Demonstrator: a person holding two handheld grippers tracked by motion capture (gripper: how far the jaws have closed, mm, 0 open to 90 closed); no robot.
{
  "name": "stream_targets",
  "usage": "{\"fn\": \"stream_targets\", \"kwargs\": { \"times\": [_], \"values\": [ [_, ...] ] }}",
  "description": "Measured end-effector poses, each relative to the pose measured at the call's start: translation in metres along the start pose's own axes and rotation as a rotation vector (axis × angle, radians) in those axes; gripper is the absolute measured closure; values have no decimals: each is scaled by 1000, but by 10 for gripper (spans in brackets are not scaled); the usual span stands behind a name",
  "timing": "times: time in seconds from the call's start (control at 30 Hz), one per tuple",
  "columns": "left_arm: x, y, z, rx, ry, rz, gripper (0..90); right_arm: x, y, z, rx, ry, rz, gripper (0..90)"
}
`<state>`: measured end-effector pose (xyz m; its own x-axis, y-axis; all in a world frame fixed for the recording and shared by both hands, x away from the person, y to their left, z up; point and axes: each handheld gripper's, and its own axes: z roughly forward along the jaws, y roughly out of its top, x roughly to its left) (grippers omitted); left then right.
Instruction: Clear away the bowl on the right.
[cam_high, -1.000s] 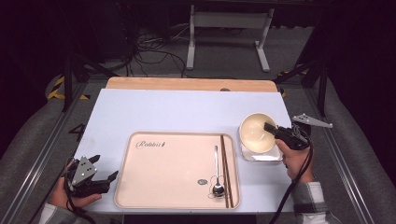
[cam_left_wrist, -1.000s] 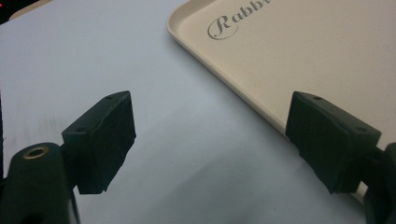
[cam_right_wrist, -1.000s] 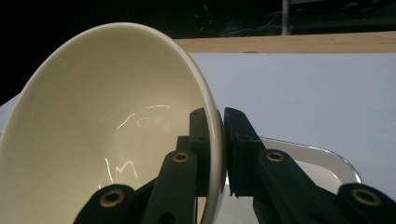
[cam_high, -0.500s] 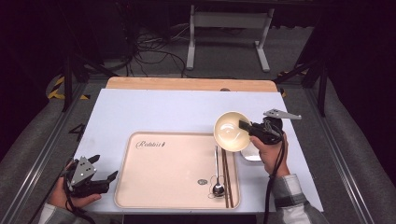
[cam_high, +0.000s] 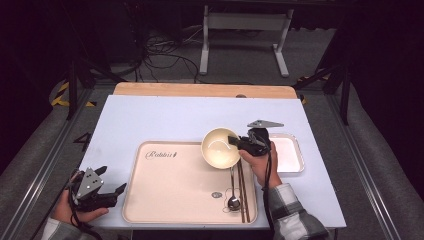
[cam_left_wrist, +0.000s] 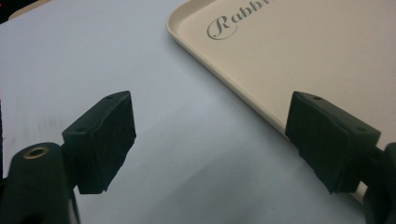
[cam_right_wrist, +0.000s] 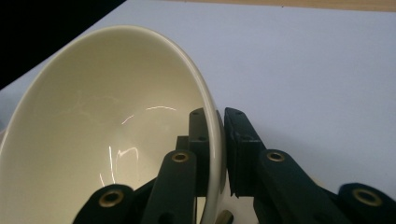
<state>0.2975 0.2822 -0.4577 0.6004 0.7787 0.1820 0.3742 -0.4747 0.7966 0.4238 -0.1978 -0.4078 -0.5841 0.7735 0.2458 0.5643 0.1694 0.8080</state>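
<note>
A cream bowl (cam_high: 219, 147) hangs tilted in the air over the upper right part of the beige tray (cam_high: 170, 185). My right gripper (cam_high: 235, 142) is shut on its rim; in the right gripper view the bowl (cam_right_wrist: 107, 135) has its rim pinched between the two black jaws of the right gripper (cam_right_wrist: 219, 140). A spoon (cam_high: 233, 192) and dark chopsticks (cam_high: 242, 190) lie on the tray's right side. My left gripper (cam_high: 112, 192) rests open at the tray's lower left corner, and the left gripper (cam_left_wrist: 210, 140) straddles bare table and the tray edge (cam_left_wrist: 243, 102).
A small white square dish (cam_high: 289, 152) sits on the table right of the tray, behind my right hand. The pale blue table top (cam_high: 165, 120) stretches back to a wooden board (cam_high: 200, 90). A small round mark (cam_high: 216, 195) shows on the tray.
My right gripper has lifted the bowl off the white dish and carried it left, over the tray, tilting it. The left gripper has stayed still.
</note>
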Motion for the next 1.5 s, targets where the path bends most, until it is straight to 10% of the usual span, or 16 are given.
{"fn": "stream_targets", "kwargs": {
  "times": [0.5, 1.13, 1.5],
  "values": [
    [0, 0, 0, 4, -5, 3, 168, 15, 0, 45, 88, -10, 7, 816],
    [0, -1, 2, 11, -18, 7, 167, 15, 2, 60, 79, -69, 25, 824],
    [-1, -1, 3, 10, -20, 3, 167, 22, 14, 36, 54, -65, -130, 675]
  ]
}}
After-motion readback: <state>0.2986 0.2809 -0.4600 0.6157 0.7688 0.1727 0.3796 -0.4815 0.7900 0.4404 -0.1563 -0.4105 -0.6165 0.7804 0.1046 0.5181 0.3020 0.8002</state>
